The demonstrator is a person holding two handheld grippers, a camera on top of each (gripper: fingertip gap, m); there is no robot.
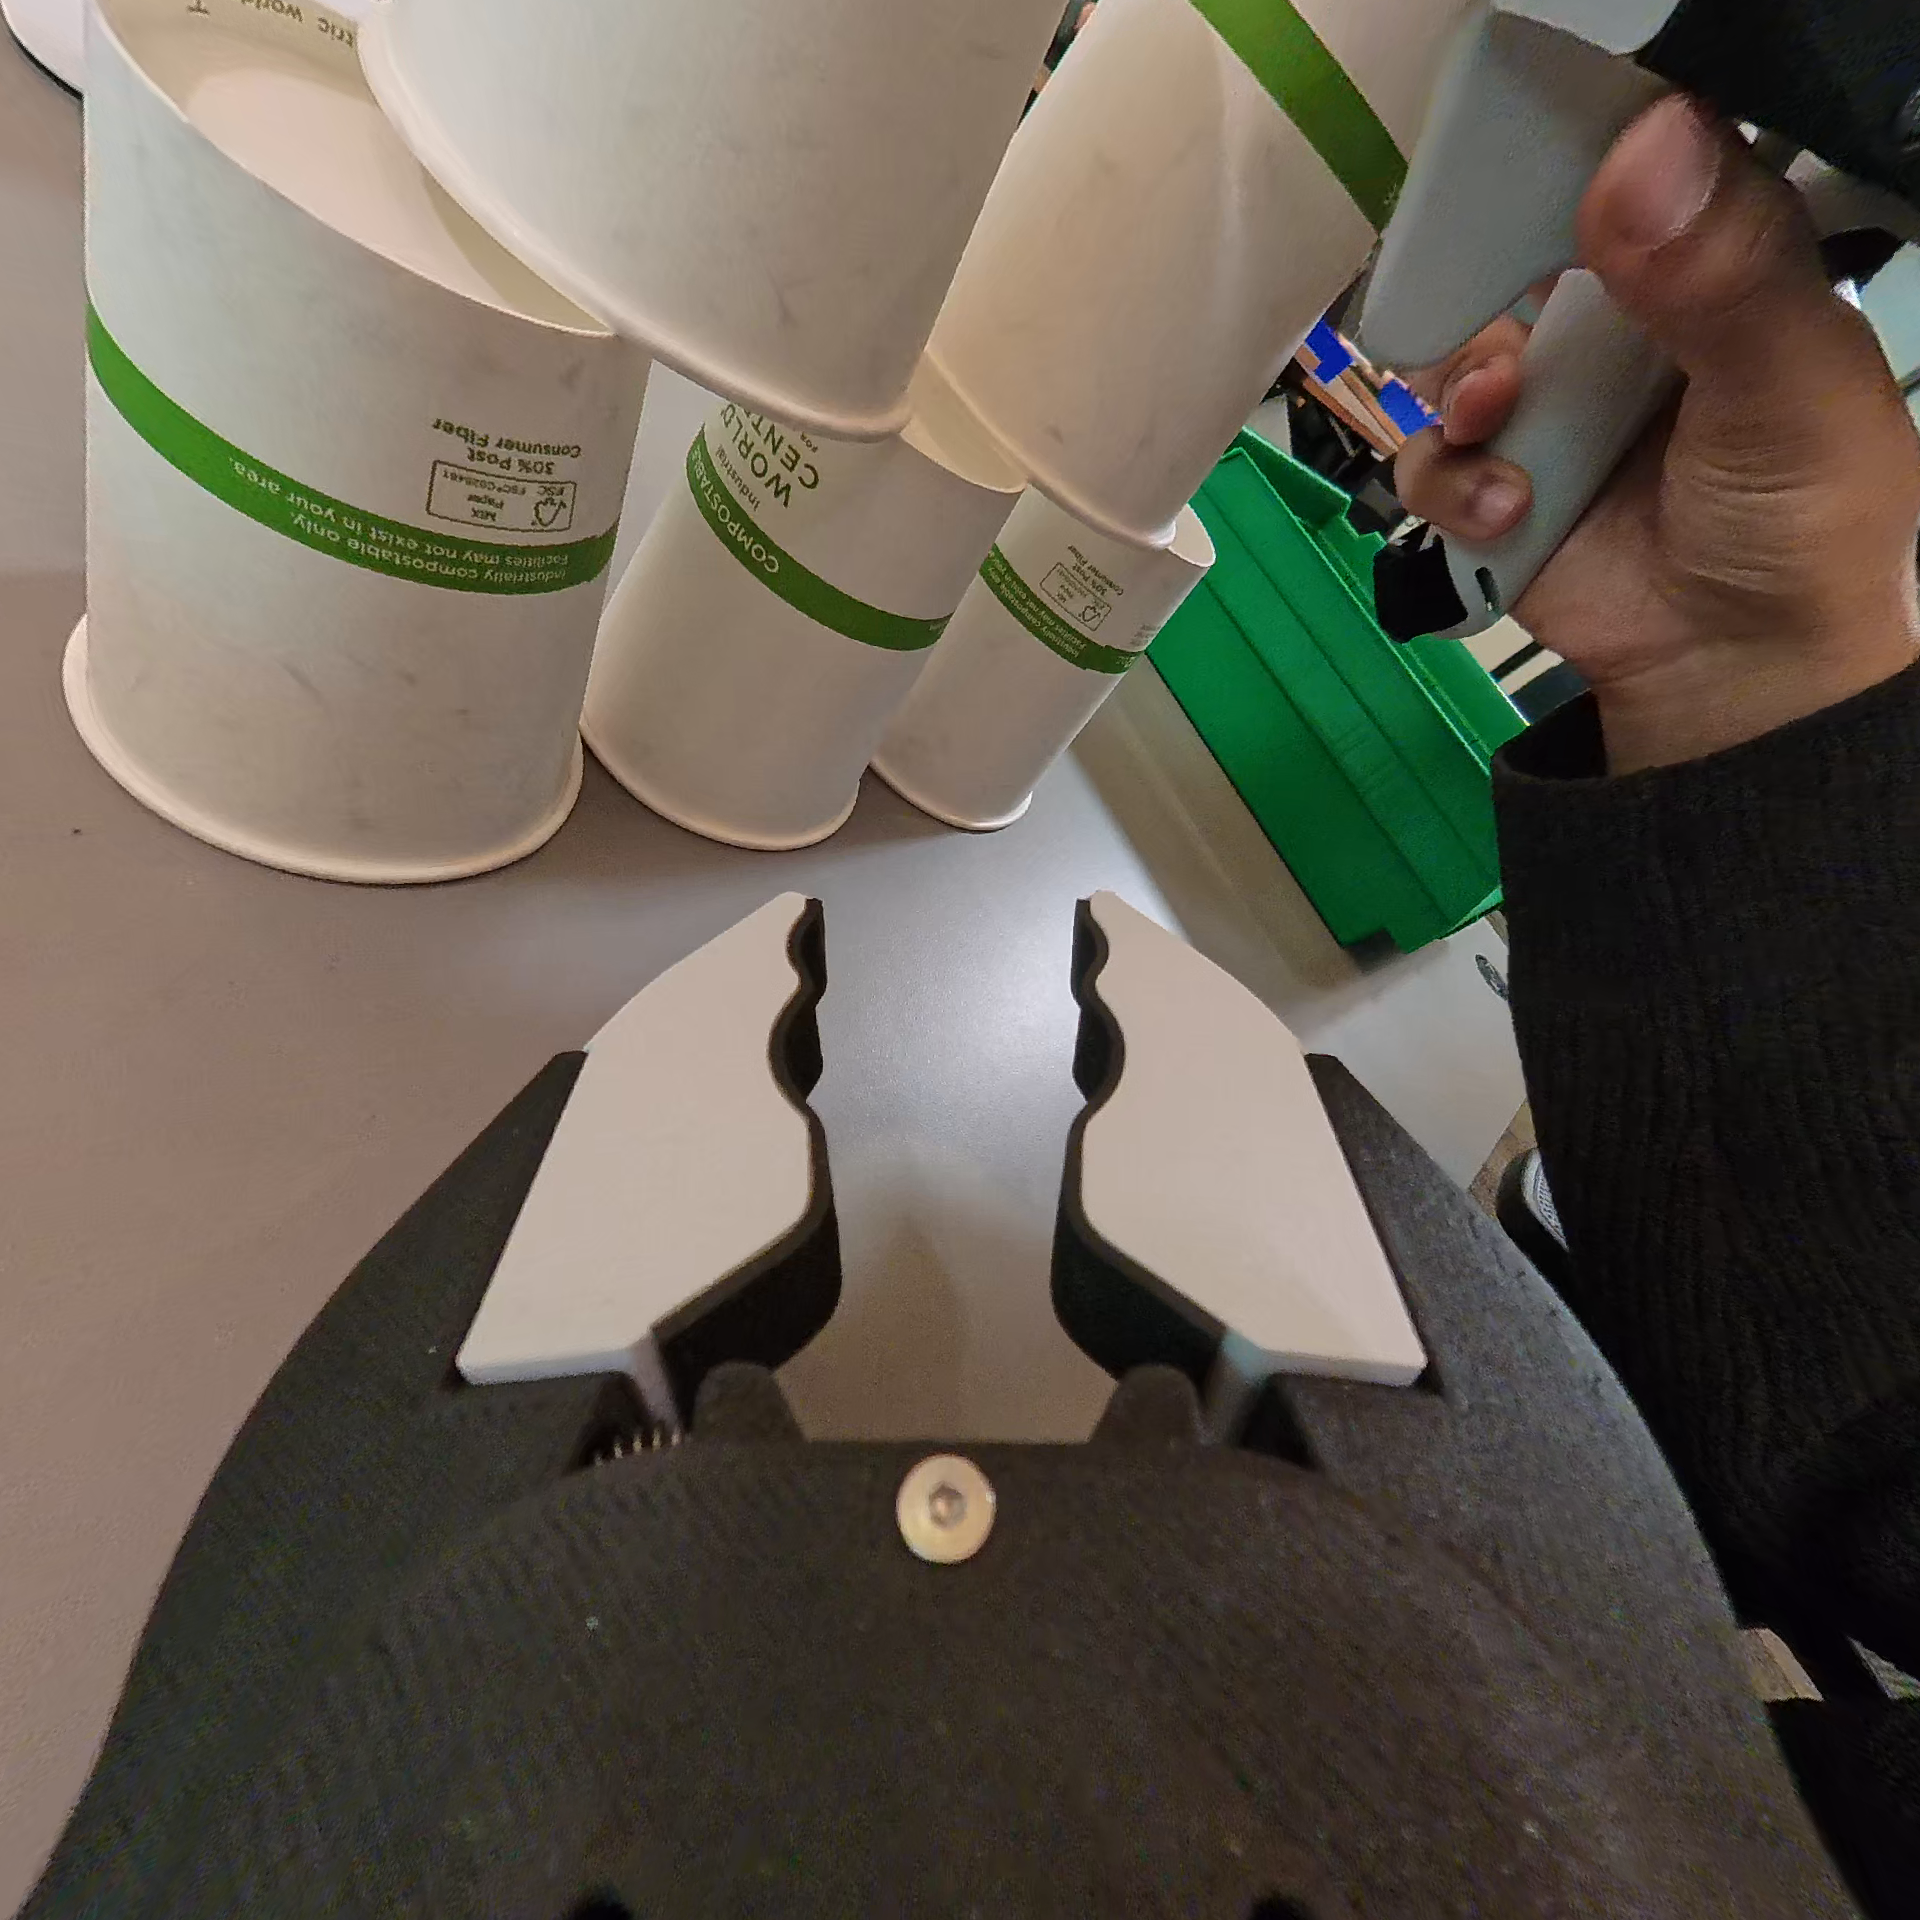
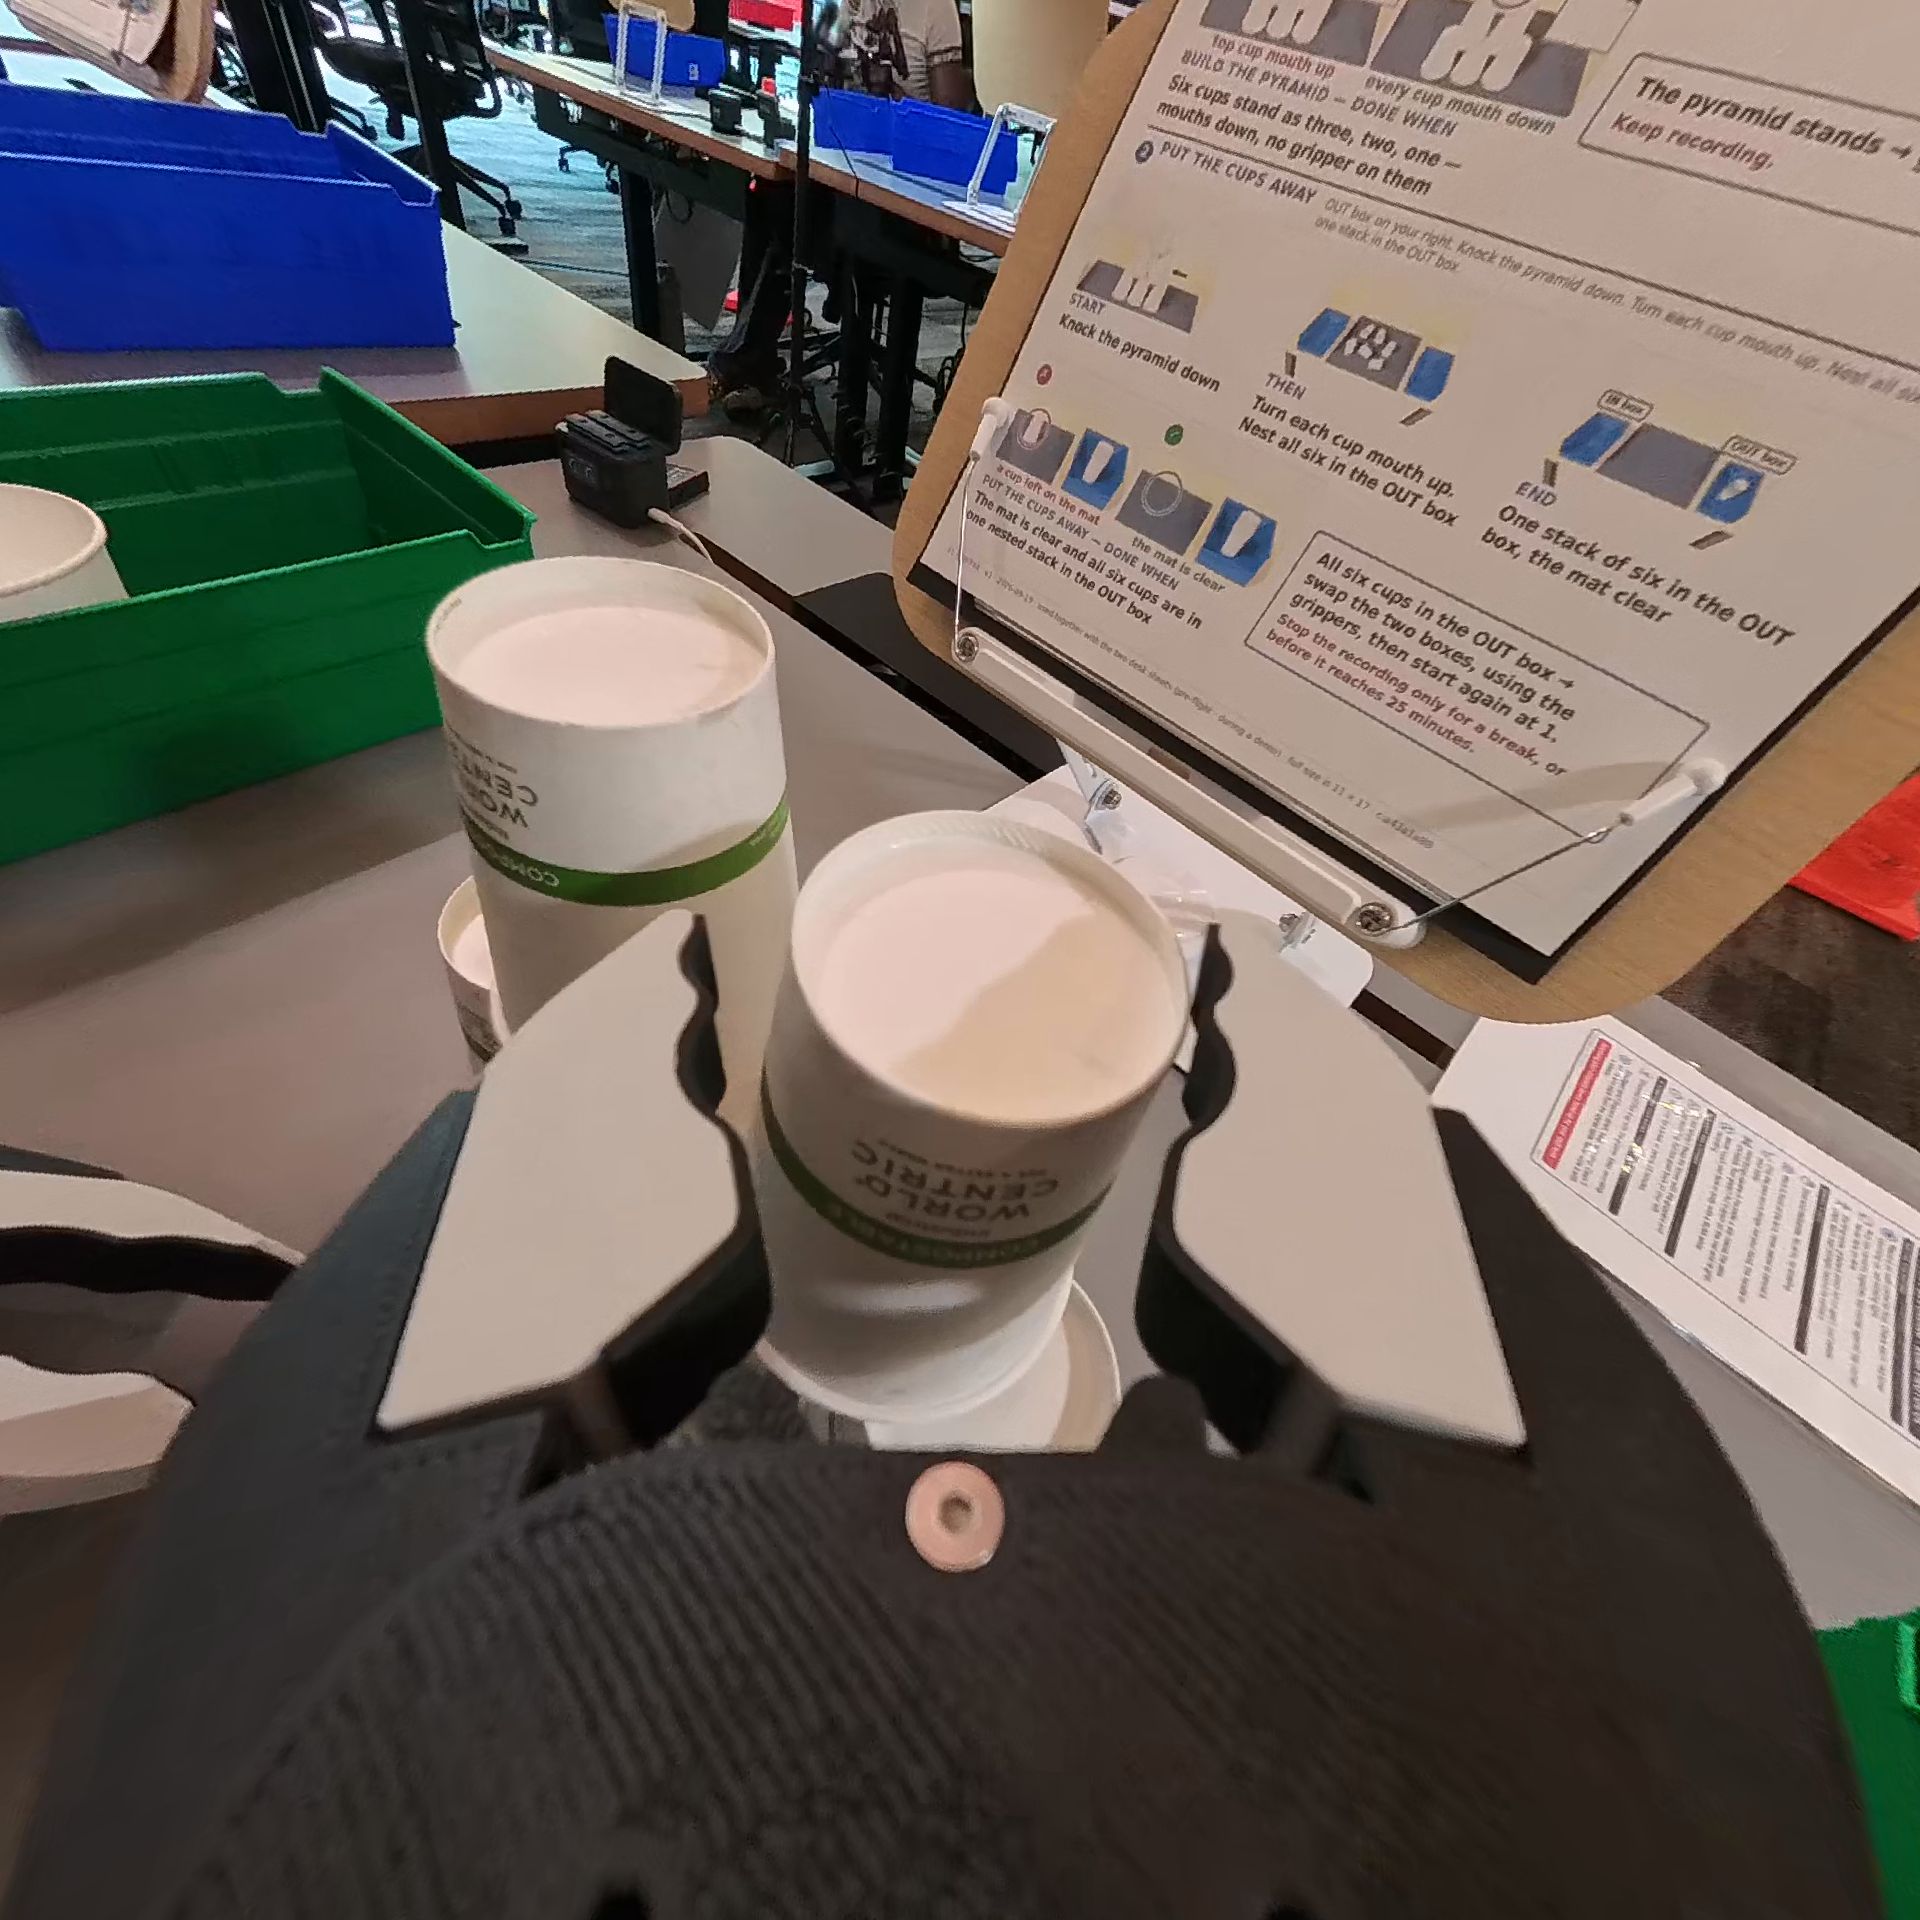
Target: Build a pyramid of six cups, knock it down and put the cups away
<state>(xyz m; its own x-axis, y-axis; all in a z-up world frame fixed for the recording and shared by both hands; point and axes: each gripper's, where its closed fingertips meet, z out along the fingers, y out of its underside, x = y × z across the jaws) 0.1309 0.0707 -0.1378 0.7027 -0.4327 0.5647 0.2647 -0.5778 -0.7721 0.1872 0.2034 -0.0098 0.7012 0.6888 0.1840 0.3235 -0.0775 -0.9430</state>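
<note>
White paper cups with green bands stand mouth down on the grey table. Three form a row: left, middle, right. A fourth cup rests on top of them. My left gripper is open and empty, low over the table just in front of the row. My right gripper is shut on a tilted, mouth-down cup, held over a lower cup's base beside the upper cup. The held cup also shows in the left wrist view, with a hand on the right gripper's handle.
A green bin stands beyond the cups, also in the left wrist view; another white cup shows at its near edge. A printed board on a stand, a printed sheet, a black device and blue bins lie around.
</note>
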